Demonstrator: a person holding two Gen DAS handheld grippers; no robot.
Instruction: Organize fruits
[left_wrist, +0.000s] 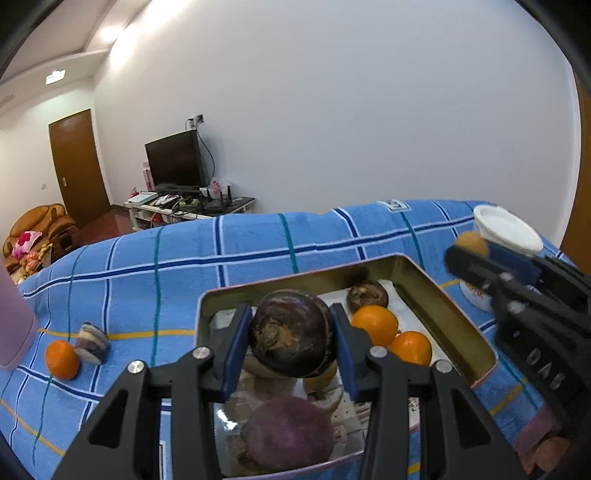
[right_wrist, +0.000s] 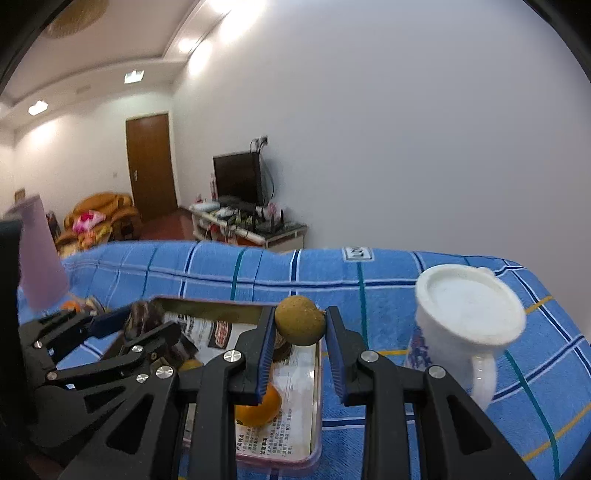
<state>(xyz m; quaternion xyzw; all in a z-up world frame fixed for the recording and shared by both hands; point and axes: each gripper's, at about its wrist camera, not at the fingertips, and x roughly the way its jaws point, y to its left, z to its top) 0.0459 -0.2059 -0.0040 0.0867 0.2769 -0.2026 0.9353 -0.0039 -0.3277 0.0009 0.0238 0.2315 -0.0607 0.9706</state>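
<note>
Two fruits are held over the metal tin (left_wrist: 458, 314) on the blue checked worktop (left_wrist: 258, 243): a dark mangosteen (left_wrist: 291, 332) clamped in the left hand-held gripper (left_wrist: 291, 343), a small brown longan (right_wrist: 300, 320) pinched in the right hand-held gripper (right_wrist: 300, 332). Lowering and release are judged next; oranges (left_wrist: 375, 325) already inside and the white mug (right_wrist: 469, 317) alongside limit room.

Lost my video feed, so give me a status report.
Left gripper shut on dark purple fruit, right gripper on small brown fruit. Both over tin tray. White mug beside tray, clear.
</note>
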